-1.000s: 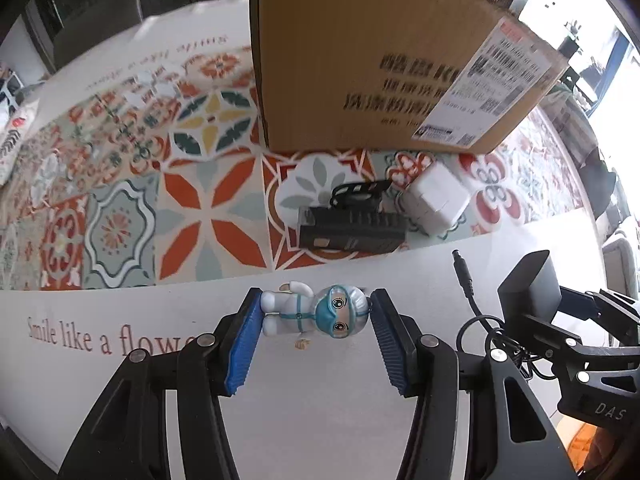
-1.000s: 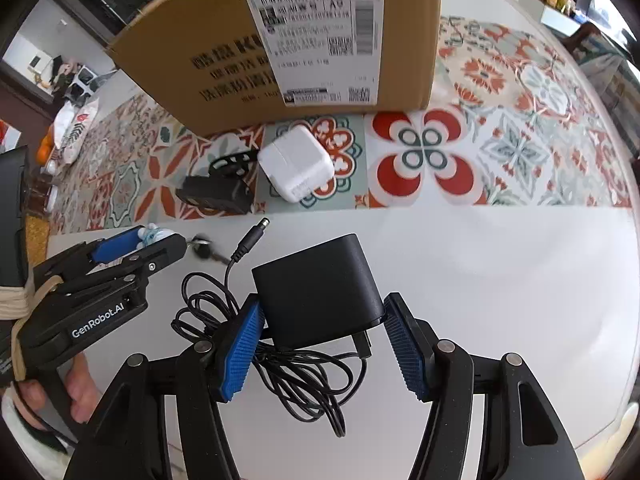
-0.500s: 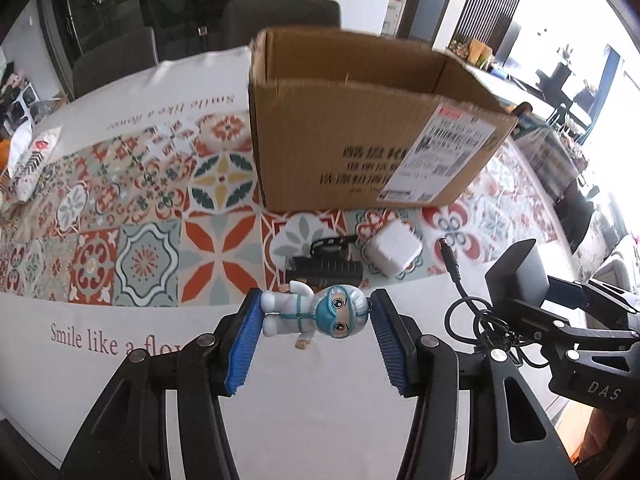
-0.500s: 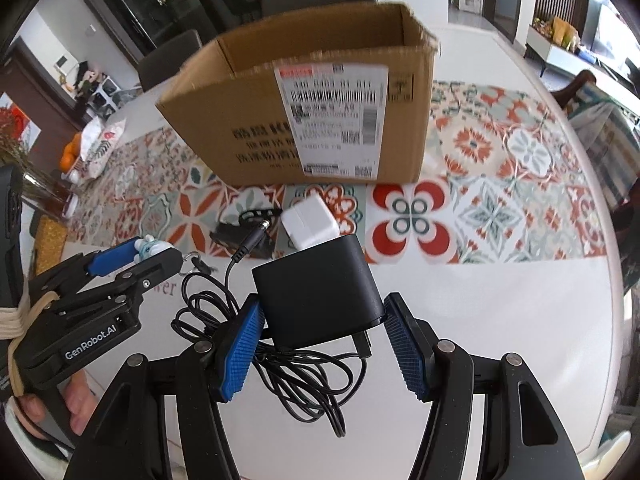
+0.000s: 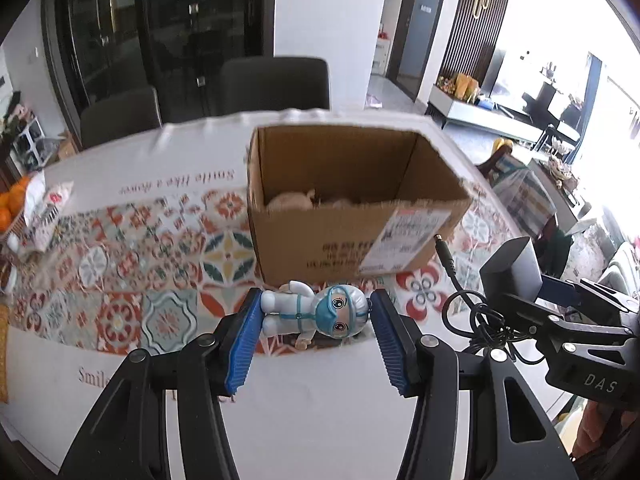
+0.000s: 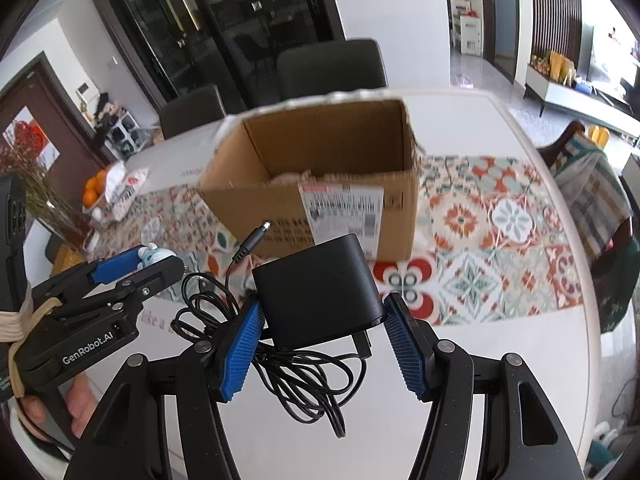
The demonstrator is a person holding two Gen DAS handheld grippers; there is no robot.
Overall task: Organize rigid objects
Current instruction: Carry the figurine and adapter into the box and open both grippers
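My left gripper (image 5: 314, 330) is shut on a small white-and-blue toy figure (image 5: 316, 314), held sideways in the air above the table. My right gripper (image 6: 322, 338) is shut on a black power adapter (image 6: 318, 294), whose tangled black cable (image 6: 304, 376) hangs below and whose plug tip (image 6: 256, 240) sticks up. An open cardboard box (image 5: 352, 204) stands on the patterned cloth beyond both grippers, with pale objects at its bottom. In the right wrist view the left gripper (image 6: 132, 264) shows at the left with the figure; the box (image 6: 320, 184) is straight ahead.
The table (image 5: 320, 420) has a white cloth with a tiled pattern runner (image 5: 132, 264). Oranges and packets (image 5: 28, 208) lie at the far left. Dark chairs (image 5: 276, 84) stand behind the table. A person's hand (image 6: 76, 404) holds the left gripper.
Both grippers have risen with their objects. The view tilted up, so the box opening is now visible and the black and white chargers on the cloth have dropped out of sight.
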